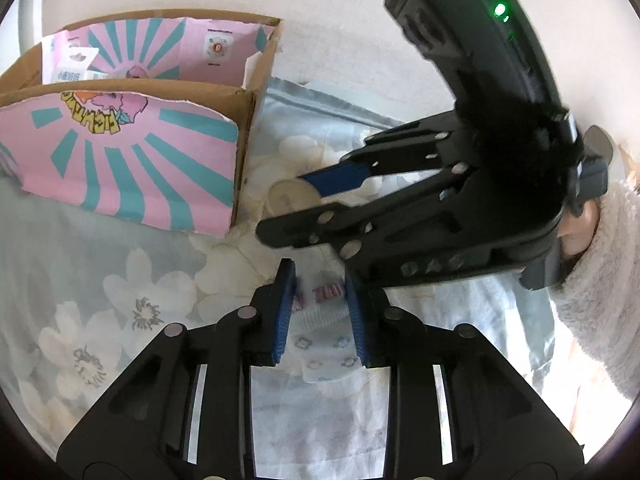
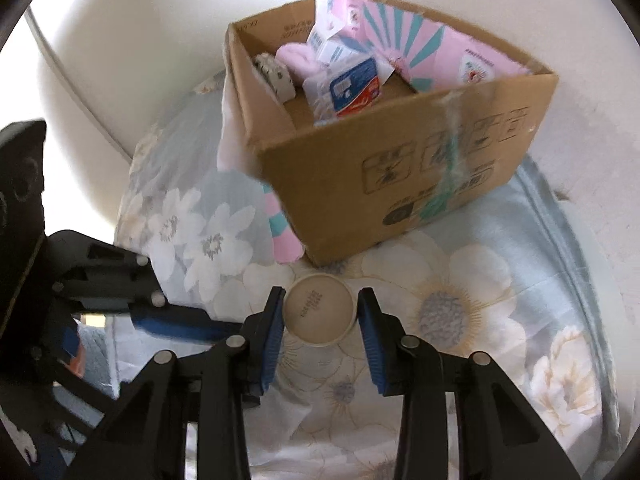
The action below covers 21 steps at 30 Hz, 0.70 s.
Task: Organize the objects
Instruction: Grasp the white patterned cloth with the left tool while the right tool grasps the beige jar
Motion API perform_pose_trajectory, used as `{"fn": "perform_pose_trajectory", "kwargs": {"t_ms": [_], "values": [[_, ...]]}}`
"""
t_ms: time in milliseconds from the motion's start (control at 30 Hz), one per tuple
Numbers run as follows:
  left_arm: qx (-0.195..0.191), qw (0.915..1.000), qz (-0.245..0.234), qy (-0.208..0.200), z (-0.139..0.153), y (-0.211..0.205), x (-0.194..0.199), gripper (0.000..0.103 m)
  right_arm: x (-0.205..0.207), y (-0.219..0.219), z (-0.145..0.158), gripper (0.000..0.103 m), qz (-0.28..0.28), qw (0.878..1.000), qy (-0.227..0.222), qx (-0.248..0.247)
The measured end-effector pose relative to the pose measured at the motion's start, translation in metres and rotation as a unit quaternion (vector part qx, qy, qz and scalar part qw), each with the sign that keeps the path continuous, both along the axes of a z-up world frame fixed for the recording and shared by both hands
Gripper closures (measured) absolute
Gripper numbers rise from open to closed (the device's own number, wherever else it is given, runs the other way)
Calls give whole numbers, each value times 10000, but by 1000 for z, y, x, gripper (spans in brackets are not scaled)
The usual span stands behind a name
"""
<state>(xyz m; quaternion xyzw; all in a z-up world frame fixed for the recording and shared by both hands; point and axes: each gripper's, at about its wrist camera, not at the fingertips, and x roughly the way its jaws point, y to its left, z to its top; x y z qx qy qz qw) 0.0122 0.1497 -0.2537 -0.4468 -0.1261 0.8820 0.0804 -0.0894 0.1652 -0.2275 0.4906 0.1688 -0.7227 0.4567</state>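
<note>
Your right tool (image 2: 320,314) stands apart, pads flanking the round cup (image 2: 319,311), untouching. Your left tool (image 1: 318,300) stands apart, straddling the patterned packet (image 1: 320,332).

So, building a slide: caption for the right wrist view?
Right hand-held gripper open around a round container on floral bedding, cardboard box behind.

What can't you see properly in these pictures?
- Left wrist view: the soft white thing between the left claw pads; the claw hides its sides.
- Right wrist view: the print on the round lid is too small to read.
- Right wrist view: the cardboard box walls hide its bottom.
</note>
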Motion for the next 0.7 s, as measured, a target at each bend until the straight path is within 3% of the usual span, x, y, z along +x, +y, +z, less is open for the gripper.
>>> {"fn": "perform_pose_trajectory", "kwargs": {"t_ms": [100,167,200,233,333,500,633,700], "values": [[92,9998,10,-173,-7,-2,0,80,-4,3,6,69,-125,9999,16,50],[95,9998,-102,-155,-6,0,3,69,-4,6,10,69,-203,9998,18,32],[12,9998,-184,-93,-6,1,5,56,-5,8,12,69,-250,9997,25,17],[-105,9990,-427,6,-6,6,7,3,-5,11,14,69,-315,9995,23,4],[-203,9951,-954,171,-10,15,13,0,-6,26,16,69,-528,9986,2,-7],[-1224,9775,-1688,318,-32,29,5,0,3,46,22,69,-805,9968,8,-6],[-1112,9708,-2102,309,-58,26,4,0,10,59,23,69,-992,9951,4,-3],[-1009,9690,-2243,238,-71,27,-19,5,13,61,22,69,-1089,9941,2,5]]}}
